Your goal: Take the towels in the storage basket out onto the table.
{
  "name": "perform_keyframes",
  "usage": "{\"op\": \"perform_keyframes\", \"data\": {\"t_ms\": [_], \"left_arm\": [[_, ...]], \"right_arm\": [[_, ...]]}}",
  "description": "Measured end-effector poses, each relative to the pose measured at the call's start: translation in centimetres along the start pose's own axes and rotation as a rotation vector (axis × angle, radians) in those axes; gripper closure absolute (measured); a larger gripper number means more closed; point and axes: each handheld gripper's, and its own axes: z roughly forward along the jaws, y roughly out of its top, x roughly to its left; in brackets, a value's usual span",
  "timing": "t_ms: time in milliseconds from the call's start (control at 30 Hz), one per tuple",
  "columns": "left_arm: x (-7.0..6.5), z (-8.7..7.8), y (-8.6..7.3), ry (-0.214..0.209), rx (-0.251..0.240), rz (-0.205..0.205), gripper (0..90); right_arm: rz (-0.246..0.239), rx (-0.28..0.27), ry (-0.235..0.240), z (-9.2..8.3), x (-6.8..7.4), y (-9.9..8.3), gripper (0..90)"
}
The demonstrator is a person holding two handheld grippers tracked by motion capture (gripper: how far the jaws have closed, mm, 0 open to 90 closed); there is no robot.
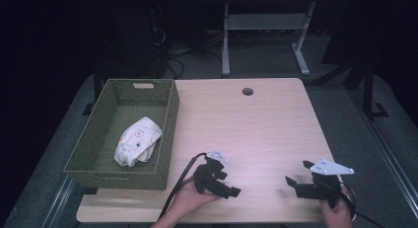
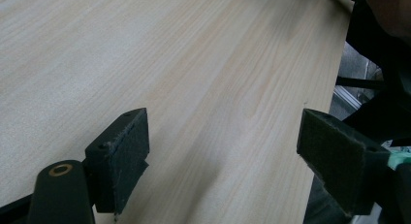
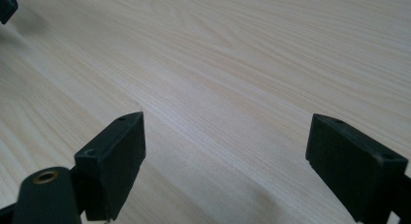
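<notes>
A green woven basket (image 1: 101, 139) stands on the left part of the light wooden table (image 1: 256, 124). In it lies a bundled white cloth with small prints (image 1: 137, 141). My left gripper (image 1: 229, 183) rests near the front edge in a hand, turned toward the right, and is open with nothing between its pads (image 2: 223, 136). Farther right, my right gripper (image 1: 298, 172) points left, also open over bare wood (image 3: 225, 141). Both are well apart from the basket.
A round cable hole (image 1: 248, 91) sits near the table's far edge. Behind the table stand a white desk frame (image 1: 266, 35) and cables on the floor. A black cable (image 1: 180, 181) trails from the left gripper off the front edge.
</notes>
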Motion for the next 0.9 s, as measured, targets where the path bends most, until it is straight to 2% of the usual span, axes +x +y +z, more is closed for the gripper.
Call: {"op": "perform_keyframes", "data": {"t_ms": [200, 233, 300, 500, 600, 767, 900], "left_arm": [[-0.2, -0.3, 0.2, -0.012, 0.002, 0.011, 19.2], [-0.2, -0.5, 0.2, -0.011, -0.002, 0.023, 19.2], [-0.3, -0.7, 0.4, -0.006, 0.010, 0.029, 19.5], [-0.3, -2.4, 2.3, 0.002, 0.016, 0.059, 19.4], [-0.4, -3.1, 3.1, -0.003, -0.005, 0.056, 19.3], [-0.2, -4.1, 4.3, -0.008, -0.002, 0.053, 19.1], [0.3, -5.6, 5.4, -0.031, -0.024, 0.037, 19.0]], "right_arm": [[0.017, -0.006, -0.005, -0.1, 0.0, 0.0, 13.9], [0.024, -0.009, -0.005, -0.1, 0.0, 0.0, 13.9], [0.012, -0.008, -0.001, -0.1, 0.1, 0.2, 13.8], [0.018, -0.009, -0.005, -0.1, 0.1, 0.3, 13.9], [0.013, -0.008, -0.005, -0.1, 0.0, 0.2, 13.8], [0.016, -0.010, -0.004, -0.1, -0.1, 0.2, 13.9], [0.019, -0.009, -0.004, -0.2, 0.0, 0.2, 13.9]]}}
